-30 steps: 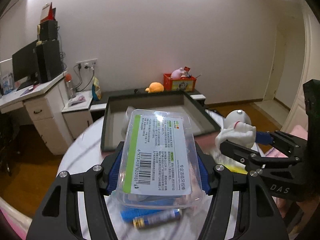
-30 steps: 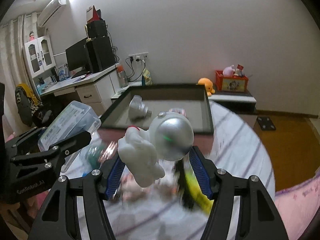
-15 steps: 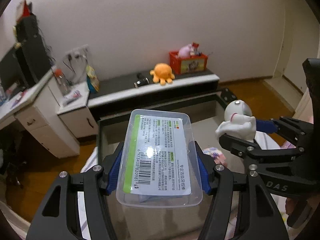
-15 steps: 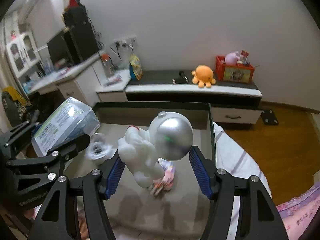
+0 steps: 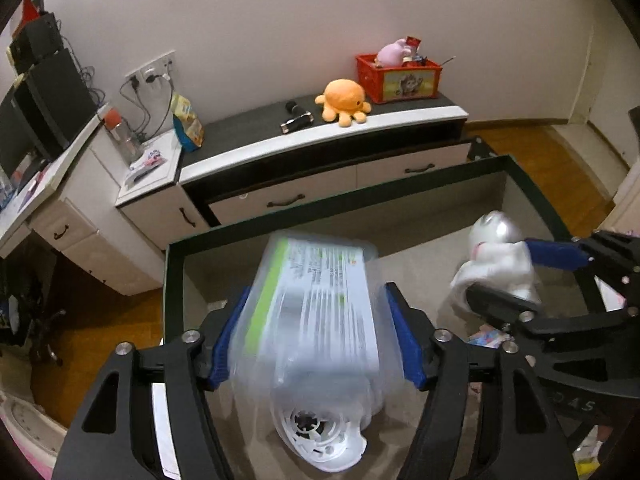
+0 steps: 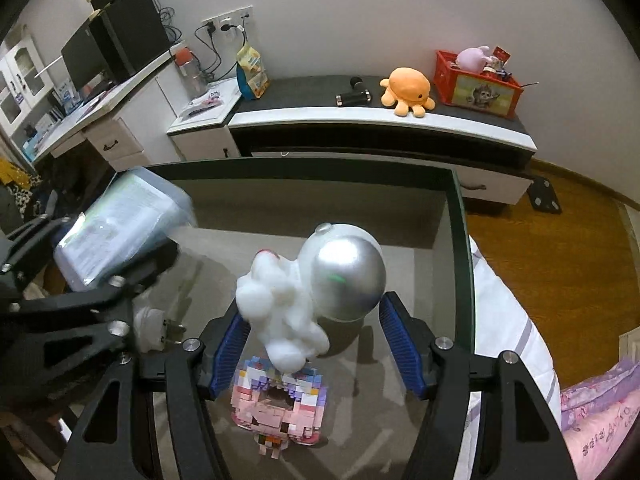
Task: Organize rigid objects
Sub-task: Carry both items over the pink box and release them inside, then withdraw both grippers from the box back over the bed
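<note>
While the left gripper (image 5: 318, 290) has just been opening its fingers, the box (image 5: 320, 320) hangs blurred and loose between them above the tray (image 5: 166, 280). The right gripper (image 6: 313, 306) clamps the astronaut (image 6: 280, 304) over it.

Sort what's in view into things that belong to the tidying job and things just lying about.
Job: clear plastic box, astronaut figure, dark-rimmed tray, and the pink block figure and white round piece inside it.
Lying about: orange plush octopus, red crate, snack bag, red-capped bottle, black monitor.
</note>
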`<action>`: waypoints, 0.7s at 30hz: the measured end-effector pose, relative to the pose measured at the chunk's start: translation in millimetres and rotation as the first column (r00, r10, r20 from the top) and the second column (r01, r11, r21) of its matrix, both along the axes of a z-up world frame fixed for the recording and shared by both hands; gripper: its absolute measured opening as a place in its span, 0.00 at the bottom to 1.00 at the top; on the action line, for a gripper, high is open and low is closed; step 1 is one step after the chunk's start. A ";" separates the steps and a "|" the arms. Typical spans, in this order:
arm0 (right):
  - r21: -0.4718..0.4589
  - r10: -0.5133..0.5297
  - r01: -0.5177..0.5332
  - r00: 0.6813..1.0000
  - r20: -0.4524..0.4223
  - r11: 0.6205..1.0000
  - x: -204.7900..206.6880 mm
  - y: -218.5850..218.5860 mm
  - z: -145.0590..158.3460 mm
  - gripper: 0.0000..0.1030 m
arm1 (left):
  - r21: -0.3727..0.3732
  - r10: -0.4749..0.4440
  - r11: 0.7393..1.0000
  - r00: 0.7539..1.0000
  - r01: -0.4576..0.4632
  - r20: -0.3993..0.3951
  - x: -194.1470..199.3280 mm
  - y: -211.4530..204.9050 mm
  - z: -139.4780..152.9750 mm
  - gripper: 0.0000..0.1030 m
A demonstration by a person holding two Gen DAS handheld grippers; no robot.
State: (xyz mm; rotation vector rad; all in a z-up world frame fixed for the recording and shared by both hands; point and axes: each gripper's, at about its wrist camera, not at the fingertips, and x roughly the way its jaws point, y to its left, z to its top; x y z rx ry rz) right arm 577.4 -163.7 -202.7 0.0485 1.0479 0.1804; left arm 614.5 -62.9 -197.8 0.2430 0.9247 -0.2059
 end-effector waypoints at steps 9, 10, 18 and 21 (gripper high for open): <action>0.035 -0.019 0.017 0.997 0.076 0.999 -25.5 -1.9 22.3 0.79 | -0.061 0.045 0.997 0.994 -0.040 0.098 -39.6 25.6 28.7 0.91; 0.039 -0.016 0.013 0.996 0.093 0.999 -31.9 -0.6 27.4 0.79 | -0.062 0.042 0.997 0.992 -0.035 0.120 -50.9 27.7 35.9 0.91; 0.040 0.019 -0.033 0.950 0.311 0.999 -118.2 10.6 80.3 0.88 | -0.110 0.068 0.993 0.950 -0.035 0.304 -151.5 51.0 88.6 1.00; 0.033 0.040 -0.057 0.919 0.391 0.998 -166.1 16.1 98.9 0.88 | -0.115 0.083 0.992 0.918 -0.042 0.387 -201.1 54.5 105.1 1.00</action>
